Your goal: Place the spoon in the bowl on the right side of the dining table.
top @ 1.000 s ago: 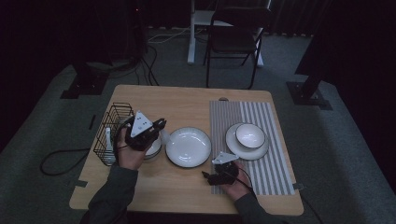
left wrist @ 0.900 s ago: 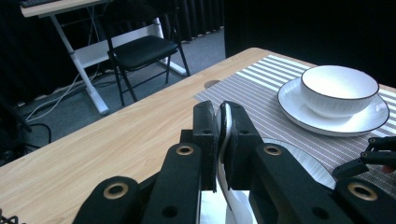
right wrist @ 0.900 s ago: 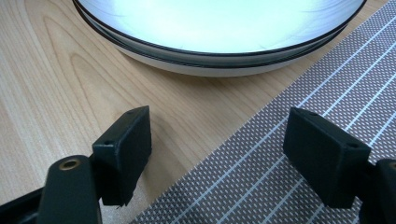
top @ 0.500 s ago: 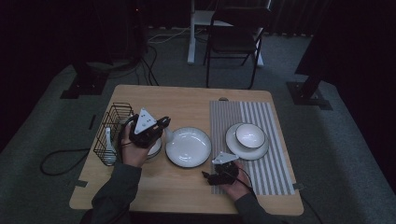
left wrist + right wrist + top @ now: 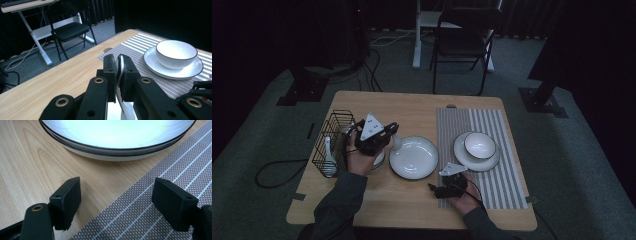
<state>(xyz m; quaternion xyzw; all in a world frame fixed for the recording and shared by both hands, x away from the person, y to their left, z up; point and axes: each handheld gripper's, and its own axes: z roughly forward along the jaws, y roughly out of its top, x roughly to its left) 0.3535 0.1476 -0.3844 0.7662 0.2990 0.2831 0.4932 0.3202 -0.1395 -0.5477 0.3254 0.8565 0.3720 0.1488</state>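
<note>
Near the table's [image 5: 412,107] left edge stands a wire basket [image 5: 328,145], with a white spoon [image 5: 328,156] propped inside it. Just right of the basket my left gripper [image 5: 388,131] is raised over a small dish [image 5: 379,159], and its fingers [image 5: 109,72] are pinched tight on the handle of a second white spoon [image 5: 120,75]. In the left gripper view that handle stands on edge between the two pads and curves down out of sight below them; from above, its pale end shows just past the fingers, beside the rim of the plate [image 5: 413,157]. That plate sits near the middle of the table, closer to my front edge. To its right, my right gripper [image 5: 436,189] rests low by the front edge, at the left border of the striped mat [image 5: 502,125]. Its fingers [image 5: 66,200] are spread wide with nothing between them, one over bare wood and the other over the mat, pointing at the plate's rim. Farther right, on the mat, a bowl [image 5: 479,145] sits on a saucer [image 5: 462,156].
</note>
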